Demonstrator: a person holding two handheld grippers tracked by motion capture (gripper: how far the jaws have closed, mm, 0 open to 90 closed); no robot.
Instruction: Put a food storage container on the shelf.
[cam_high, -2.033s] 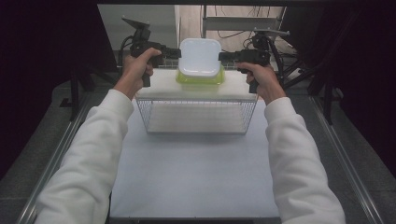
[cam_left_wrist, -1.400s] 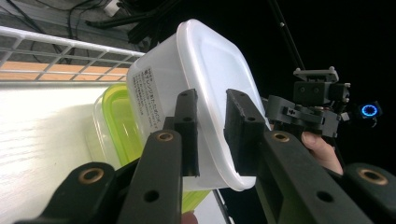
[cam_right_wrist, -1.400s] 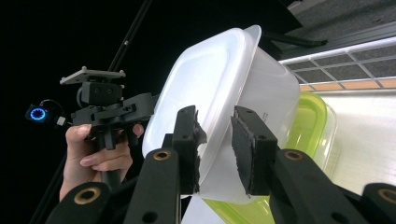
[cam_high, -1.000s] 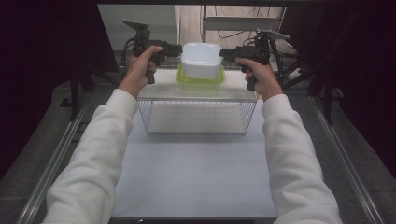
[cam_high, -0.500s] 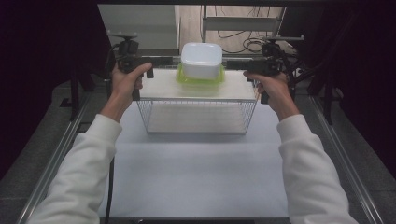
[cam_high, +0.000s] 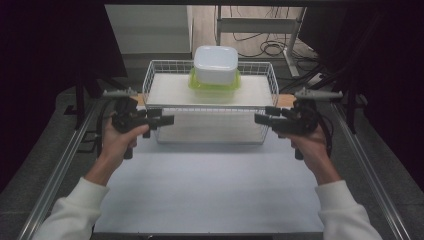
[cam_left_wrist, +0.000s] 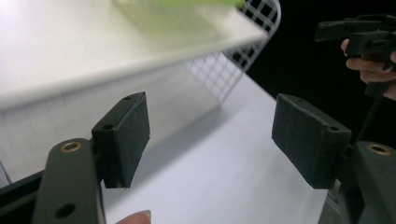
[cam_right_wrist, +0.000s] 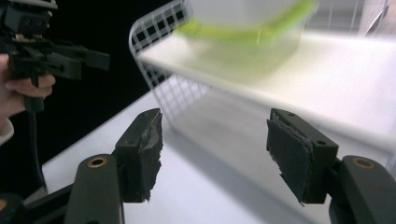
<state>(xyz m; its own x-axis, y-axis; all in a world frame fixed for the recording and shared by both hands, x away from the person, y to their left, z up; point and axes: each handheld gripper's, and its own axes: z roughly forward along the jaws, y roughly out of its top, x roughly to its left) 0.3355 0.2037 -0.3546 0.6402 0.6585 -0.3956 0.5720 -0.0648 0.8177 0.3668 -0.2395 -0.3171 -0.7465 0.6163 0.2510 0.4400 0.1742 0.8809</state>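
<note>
Left tongs are hanging at the left end of the wire basket, near its front-left corner, spread wide w/ nothing between the pads. The jaws have just been opening, and in the left gripper view the gap is showing bare white desk only. The person's left hand is gripping the handle low, tongs pointing inward along the basket's front.

Mid-scene: the container, a white tub seated on a green-rimmed lid or base, is sitting on the white board inside the basket, toward the back and about centred, upright, apart from both sets of tongs. It looks set down already; judging by that, the step in hand is the release and clear-off.

Right tongs are mirroring this at the basket's front-right corner, also spread, nothing pinched, jaws having just been opening too. The right gripper view is showing worn pad faces and the basket's wire side beyond them.

To do this well: both hands should be pulling out level and away from the wire, keeping jaws wide so no pad is snagging a mesh cell or nudging the basket. Retreating symmetrically is prob. safest, since a one-sided bump could shift the basket & tilt the tub. Watch the trailing cables near the basket corners.
</note>
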